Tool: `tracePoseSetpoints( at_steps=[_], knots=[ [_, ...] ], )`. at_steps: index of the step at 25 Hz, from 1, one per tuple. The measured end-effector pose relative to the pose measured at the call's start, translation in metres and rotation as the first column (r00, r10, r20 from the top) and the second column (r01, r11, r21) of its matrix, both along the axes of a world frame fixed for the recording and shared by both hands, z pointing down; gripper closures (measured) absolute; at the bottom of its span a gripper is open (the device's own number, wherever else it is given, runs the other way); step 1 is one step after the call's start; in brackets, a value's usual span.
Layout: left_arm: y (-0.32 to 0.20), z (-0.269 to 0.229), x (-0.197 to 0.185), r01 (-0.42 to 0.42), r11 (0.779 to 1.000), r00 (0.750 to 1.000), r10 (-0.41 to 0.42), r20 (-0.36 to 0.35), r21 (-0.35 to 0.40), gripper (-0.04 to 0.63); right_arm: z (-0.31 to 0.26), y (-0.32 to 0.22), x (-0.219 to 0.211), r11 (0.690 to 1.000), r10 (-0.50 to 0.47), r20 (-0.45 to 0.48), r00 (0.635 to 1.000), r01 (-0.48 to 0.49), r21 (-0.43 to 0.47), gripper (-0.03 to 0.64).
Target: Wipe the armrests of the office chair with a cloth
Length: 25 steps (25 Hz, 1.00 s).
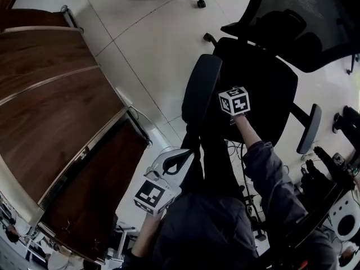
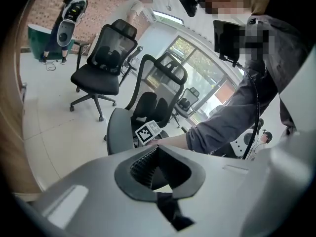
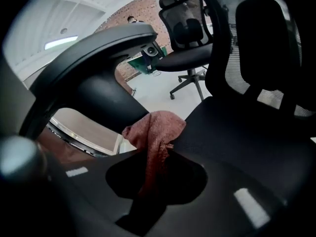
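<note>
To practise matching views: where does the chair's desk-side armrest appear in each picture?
Head view: armrest at centre, left of the seat.
Left gripper view: armrest lower left of centre.
Right gripper view: armrest upper left, above the cloth.
Shared landmark: the mesh backrest.

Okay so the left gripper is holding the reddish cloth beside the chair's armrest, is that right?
Not quite. It is the right gripper that holds the reddish cloth beside the chair's armrest, as the right gripper view shows. The left gripper has its fingers together, holding nothing.
</note>
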<state>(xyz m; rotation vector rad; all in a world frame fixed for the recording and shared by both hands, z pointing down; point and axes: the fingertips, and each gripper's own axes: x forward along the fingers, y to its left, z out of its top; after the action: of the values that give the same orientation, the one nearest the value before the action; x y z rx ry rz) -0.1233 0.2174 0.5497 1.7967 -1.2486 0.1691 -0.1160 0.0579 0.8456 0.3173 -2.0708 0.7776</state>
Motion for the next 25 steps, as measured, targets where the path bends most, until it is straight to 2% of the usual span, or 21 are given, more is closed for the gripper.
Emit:
tracePoseSetpoints(
  at_steps=[4,8,12,16,21,25],
  knots=[
    [0.0,-0.004,-0.003,0.002,1.0,1.0,-0.002,0.0,0.005,0.58,-0.034,0.008,-0.005,1.0,-0.022,0.08,0.997,0.021,0.003,0.545],
    [-0.004,-0.017,-0.006,-0.007,0.999,1.0,0.007,0.011,0.032,0.58,-0.094,0.014,0.0,1.0,0.0,0.194,0.981,-0.002,0.011,0.545],
    [-0.003,-0.028,-0.004,-0.005,1.0,1.0,0.005,-0.002,0.031,0.58,-0.121,0.018,0.015,1.0,0.025,0.221,0.975,-0.028,0.012,0.543],
    [0.004,-0.027,-0.004,-0.013,0.999,1.0,0.013,0.004,0.037,0.58,-0.103,0.014,0.021,0.998,0.054,0.204,0.977,-0.058,0.014,0.545],
    [0.009,-0.015,-0.004,-0.011,1.0,1.0,0.011,0.008,0.02,0.58,-0.06,0.005,0.0,0.999,0.05,0.175,0.983,-0.052,0.008,0.545],
    [0.007,-0.01,-0.003,-0.035,0.999,0.999,0.035,0.009,0.017,0.58,-0.011,0.002,-0.015,1.0,0.018,0.087,0.996,-0.018,-0.007,0.545]
  ],
)
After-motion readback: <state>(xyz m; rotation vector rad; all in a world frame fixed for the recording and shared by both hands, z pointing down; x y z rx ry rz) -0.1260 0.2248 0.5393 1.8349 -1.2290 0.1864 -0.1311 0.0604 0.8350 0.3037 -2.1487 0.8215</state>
